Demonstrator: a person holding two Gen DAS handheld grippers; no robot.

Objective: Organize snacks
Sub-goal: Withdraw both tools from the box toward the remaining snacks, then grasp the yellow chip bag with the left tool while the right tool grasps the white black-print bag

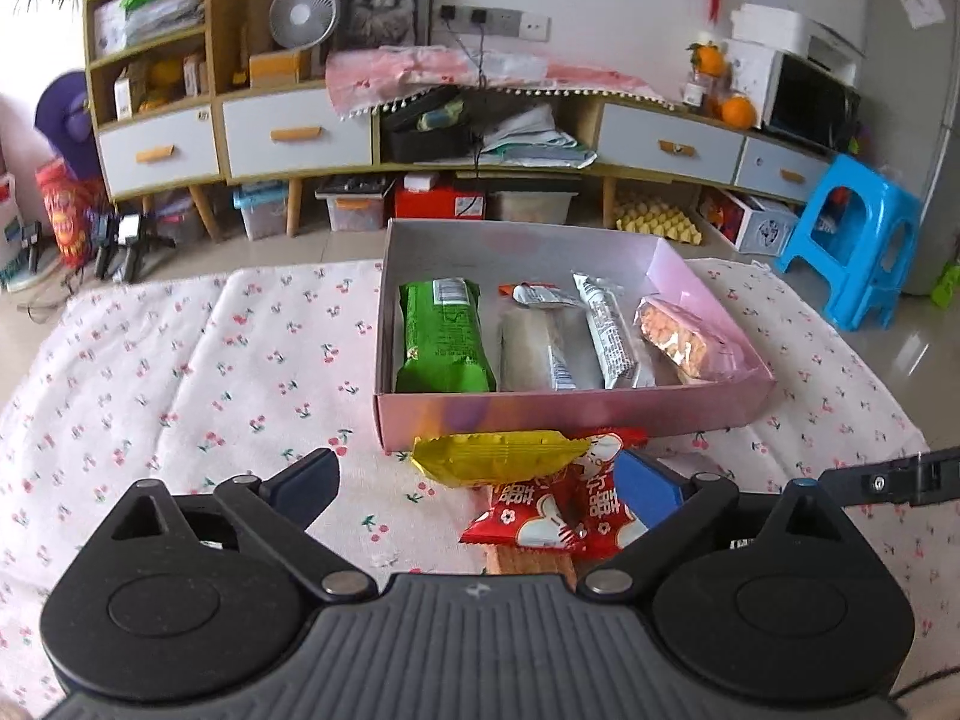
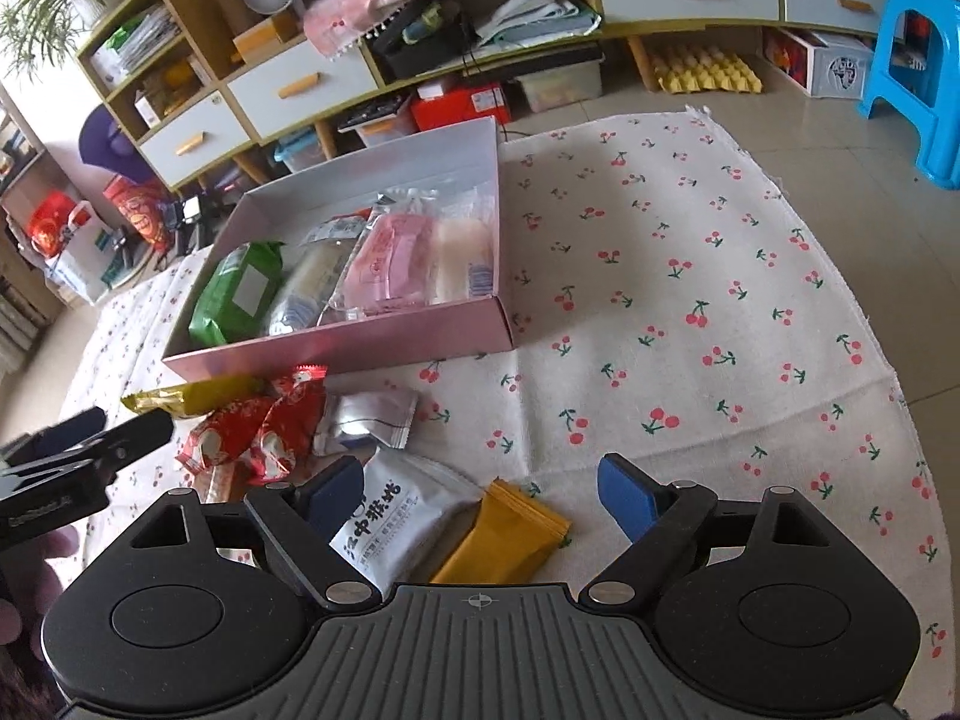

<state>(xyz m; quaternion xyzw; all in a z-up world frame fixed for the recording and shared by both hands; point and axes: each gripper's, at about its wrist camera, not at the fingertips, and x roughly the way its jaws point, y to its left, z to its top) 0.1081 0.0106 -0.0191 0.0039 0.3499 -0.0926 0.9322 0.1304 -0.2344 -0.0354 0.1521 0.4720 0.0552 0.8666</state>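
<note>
A pink box (image 1: 540,414) (image 2: 336,348) on the cherry-print cloth holds a green packet (image 1: 444,336) (image 2: 237,294), pale wrapped bars and a pink-orange packet (image 1: 684,339). In front of it lie a yellow packet (image 1: 498,456) (image 2: 192,396) and red packets (image 1: 558,510) (image 2: 252,432). My left gripper (image 1: 480,483) is open over them, its pads apart from the wrappers. My right gripper (image 2: 483,495) is open above a white packet with black lettering (image 2: 402,522) and a mustard packet (image 2: 504,540). A silver packet (image 2: 372,417) lies beside the red ones.
The cherry-print cloth (image 2: 690,300) spreads to the right of the box. A long cabinet with drawers (image 1: 300,132) stands behind, storage bins under it. A blue stool (image 1: 858,240) stands on the tiled floor at the right. The other gripper's tip (image 1: 888,480) shows at the right edge.
</note>
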